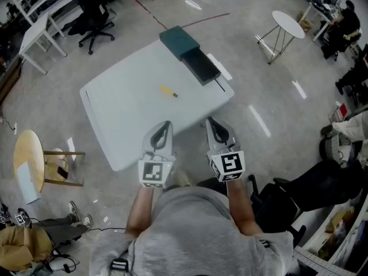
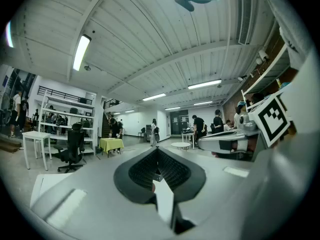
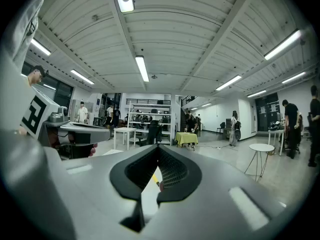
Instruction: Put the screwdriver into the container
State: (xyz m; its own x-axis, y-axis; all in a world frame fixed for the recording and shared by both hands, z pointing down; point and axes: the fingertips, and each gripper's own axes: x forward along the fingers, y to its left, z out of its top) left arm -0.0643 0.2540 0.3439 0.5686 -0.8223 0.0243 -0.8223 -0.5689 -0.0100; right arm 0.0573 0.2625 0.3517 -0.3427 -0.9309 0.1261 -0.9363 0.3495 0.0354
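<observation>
Evidently, the approach was not yet begun. On the table [image 1: 123, 122], the container [image 1: 190, 53] was placed at the far edge. The left gripper [image 1: 166, 125] and right gripper [image 1: 211, 122] were held clenched, empty, near the front edge. The screwdriver [image 1: 169, 91] was left mid-table, untouched. Next, opened jaws and a forward reach were judged needed.

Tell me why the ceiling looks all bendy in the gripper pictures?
Left gripper view: a wide lens bends the ceiling, the corners go black, and the lamp glares. Right gripper view: the same bending, with a lamp blown white. Head view: lines look straighter, with lamp streaks shining on the floor.
</observation>
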